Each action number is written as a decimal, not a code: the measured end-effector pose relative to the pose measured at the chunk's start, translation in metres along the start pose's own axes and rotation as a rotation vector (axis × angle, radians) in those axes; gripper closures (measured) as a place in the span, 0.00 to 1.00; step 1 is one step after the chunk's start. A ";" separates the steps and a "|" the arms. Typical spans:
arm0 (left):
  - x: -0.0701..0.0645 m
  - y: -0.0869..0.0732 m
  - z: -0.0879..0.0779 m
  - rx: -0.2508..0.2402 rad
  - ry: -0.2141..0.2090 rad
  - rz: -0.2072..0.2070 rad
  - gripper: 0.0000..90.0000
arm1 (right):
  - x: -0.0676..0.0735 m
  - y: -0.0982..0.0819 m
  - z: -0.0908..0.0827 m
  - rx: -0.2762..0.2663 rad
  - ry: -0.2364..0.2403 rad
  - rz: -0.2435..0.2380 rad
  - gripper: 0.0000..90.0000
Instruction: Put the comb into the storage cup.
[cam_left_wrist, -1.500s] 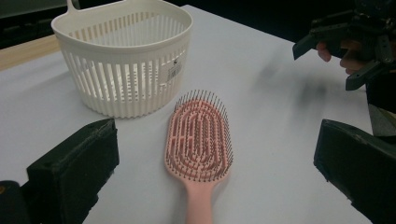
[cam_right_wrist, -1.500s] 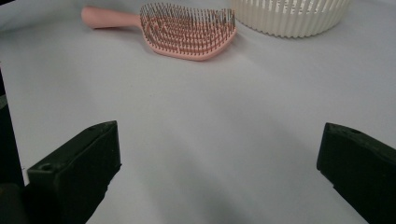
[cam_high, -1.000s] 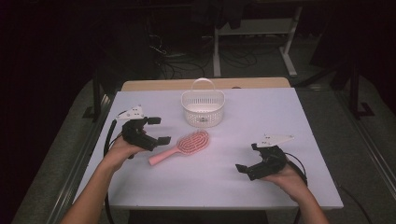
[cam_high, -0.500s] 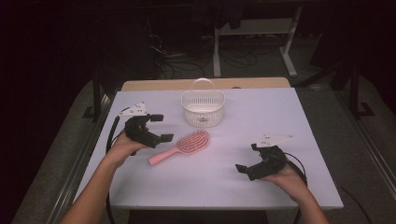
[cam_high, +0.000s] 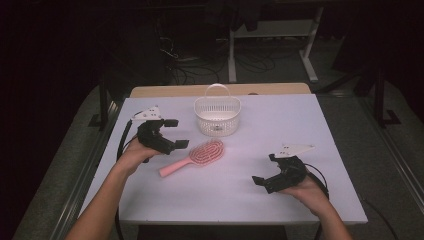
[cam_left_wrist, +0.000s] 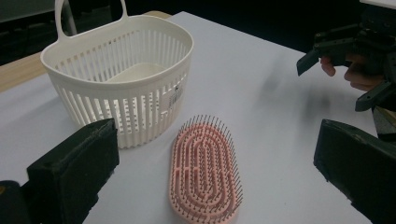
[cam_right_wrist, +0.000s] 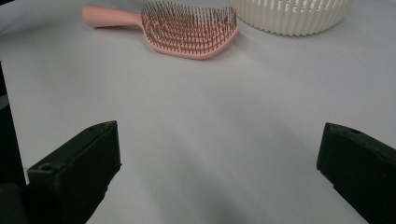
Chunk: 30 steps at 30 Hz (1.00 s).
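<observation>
On the white table (cam_high: 320, 130), a light, stiff pink hairbrush (cam_high: 194, 157), best gripped at its narrow handle, is being approached by the wide-open left gripper (cam_high: 172, 133), the right gripper (cam_high: 264, 168) likewise being held open.

Room as I see it: white counter (cam_high: 300, 125) with wooden far edge; dark grey floor (cam_high: 390, 165); cables (cam_high: 260, 62) and white frame legs (cam_high: 310, 55) behind; dim surroundings.
</observation>
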<state>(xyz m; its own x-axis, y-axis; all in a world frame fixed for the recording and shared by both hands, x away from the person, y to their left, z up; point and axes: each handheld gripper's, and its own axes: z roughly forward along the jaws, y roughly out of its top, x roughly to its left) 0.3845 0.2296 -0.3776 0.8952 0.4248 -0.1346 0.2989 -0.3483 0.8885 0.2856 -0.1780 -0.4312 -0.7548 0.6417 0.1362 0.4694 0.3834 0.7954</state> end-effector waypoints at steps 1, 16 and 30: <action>0.000 0.000 0.001 -0.002 -0.001 -0.001 0.00 | 0.000 0.000 0.000 0.000 0.000 -0.001 0.00; 0.006 0.003 0.012 0.002 -0.013 0.004 0.00 | 0.000 0.000 0.001 0.004 0.001 0.000 0.00; 0.008 0.013 0.019 -0.014 -0.013 0.026 0.00 | 0.000 0.000 0.002 0.006 0.004 0.000 0.00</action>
<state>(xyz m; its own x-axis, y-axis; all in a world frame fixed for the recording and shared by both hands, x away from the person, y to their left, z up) 0.4015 0.2126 -0.3752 0.9068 0.4050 -0.1167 0.2706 -0.3473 0.8978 0.2862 -0.1771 -0.4323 -0.7563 0.6393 0.1388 0.4724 0.3869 0.7919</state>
